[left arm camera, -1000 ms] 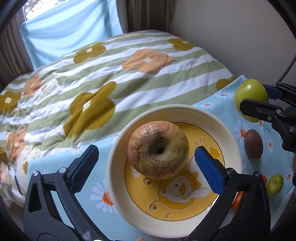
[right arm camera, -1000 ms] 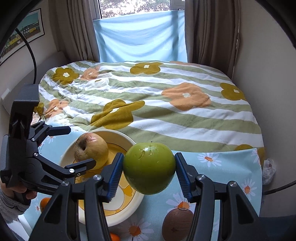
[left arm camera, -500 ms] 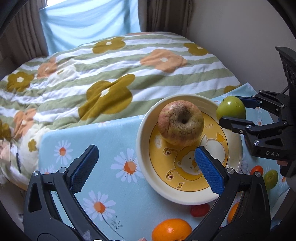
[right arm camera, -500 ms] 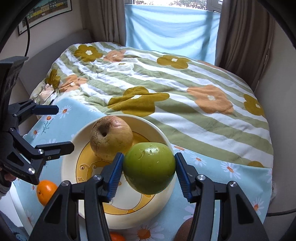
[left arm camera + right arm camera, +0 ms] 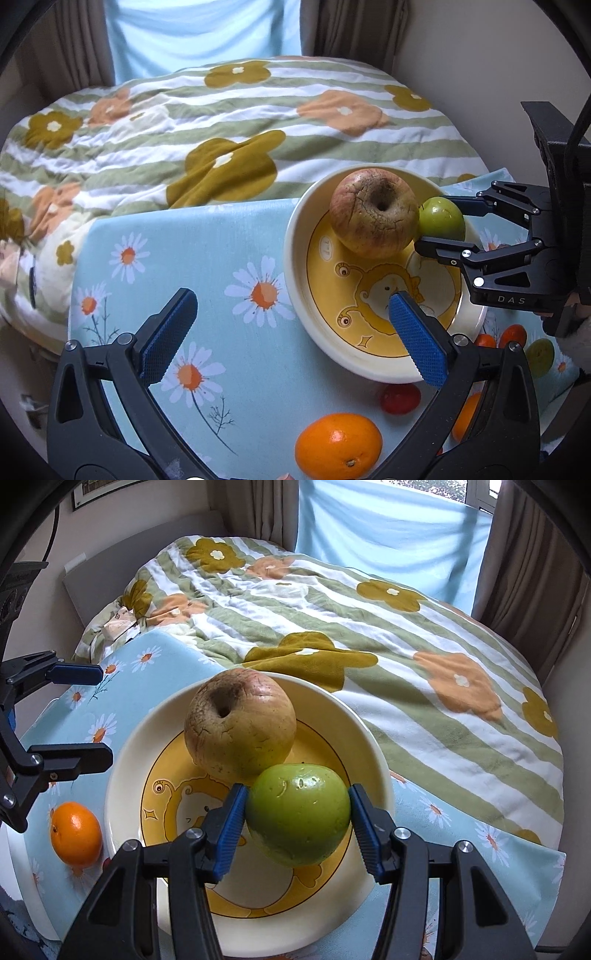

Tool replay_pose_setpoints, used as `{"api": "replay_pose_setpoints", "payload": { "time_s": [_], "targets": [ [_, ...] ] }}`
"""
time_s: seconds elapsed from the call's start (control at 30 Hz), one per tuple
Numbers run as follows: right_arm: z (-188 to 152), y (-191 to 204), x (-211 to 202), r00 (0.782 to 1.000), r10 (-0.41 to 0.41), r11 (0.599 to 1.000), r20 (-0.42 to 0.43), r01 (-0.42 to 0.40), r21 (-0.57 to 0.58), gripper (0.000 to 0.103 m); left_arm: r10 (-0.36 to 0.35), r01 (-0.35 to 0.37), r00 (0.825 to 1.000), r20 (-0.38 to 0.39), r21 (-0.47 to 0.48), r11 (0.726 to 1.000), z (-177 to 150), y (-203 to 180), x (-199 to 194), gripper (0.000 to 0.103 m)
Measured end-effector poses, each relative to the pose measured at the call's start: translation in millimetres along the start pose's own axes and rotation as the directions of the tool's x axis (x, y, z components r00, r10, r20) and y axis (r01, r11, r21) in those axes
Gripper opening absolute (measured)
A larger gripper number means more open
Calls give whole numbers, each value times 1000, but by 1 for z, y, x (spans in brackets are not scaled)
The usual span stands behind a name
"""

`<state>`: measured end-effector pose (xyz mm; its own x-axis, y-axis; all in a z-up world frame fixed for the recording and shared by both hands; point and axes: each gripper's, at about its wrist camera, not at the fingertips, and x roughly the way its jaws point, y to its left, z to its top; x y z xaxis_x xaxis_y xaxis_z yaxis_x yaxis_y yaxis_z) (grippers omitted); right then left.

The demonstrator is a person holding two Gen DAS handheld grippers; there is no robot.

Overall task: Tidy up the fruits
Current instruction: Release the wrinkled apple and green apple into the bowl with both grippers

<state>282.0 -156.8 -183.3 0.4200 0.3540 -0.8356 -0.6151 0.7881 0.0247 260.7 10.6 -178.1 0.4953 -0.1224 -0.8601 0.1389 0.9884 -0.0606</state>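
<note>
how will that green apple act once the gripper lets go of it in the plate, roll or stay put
The green apple is round and glossy, so it may roll a little. The plate dips toward its centre and has a raised rim, which should contain it. The bigger brownish apple sits right beside it and would likely stop it.

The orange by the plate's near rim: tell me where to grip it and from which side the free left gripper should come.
Grip the orange across its widest middle, coming from above with the left gripper, its jaws already wide open. It is round with no handle, and sits free on the daisy cloth. The plate behind it and a small red fruit to its right crowd those sides.
</note>
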Motion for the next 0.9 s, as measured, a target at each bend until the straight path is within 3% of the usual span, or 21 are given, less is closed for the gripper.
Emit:
{"api": "replay_pose_setpoints", "payload": {
  "time_s": [0.3,0.4,0.47,0.5,0.53,0.6,0.9],
  "targets": [
    [3,2,1,1000,-11,999,-6,10,-51,54,28,-28,1000,-5,-38,999,-2,1,-5,103],
    [4,3,3,998,-41,997,-36,39,-70,66,43,-44,999,-7,-45,998,-3,0,-9,103],
    [4,2,-3,999,-34,998,-13,33,-62,71,57,-57,998,-6,-48,997,-4,-1,-14,103],
    [4,1,-6,1000,-19,999,2,19,-48,77,61,-61,998,-4,-50,997,-4,-1,-18,103],
    [4,0,-10,1000,0,999,11,1,-33,92,65,-65,998,0,-53,997,-5,-1,-21,103],
    [5,-1,-15,1000,11,1000,17,-11,-7,101,69,-69,998,7,-57,996,-6,-1,-28,103],
    [1,14,-47,999,-5,1000,49,4,28,101,66,-64,997,46,-32,997,-12,-3,-63,103]
  ]
}}
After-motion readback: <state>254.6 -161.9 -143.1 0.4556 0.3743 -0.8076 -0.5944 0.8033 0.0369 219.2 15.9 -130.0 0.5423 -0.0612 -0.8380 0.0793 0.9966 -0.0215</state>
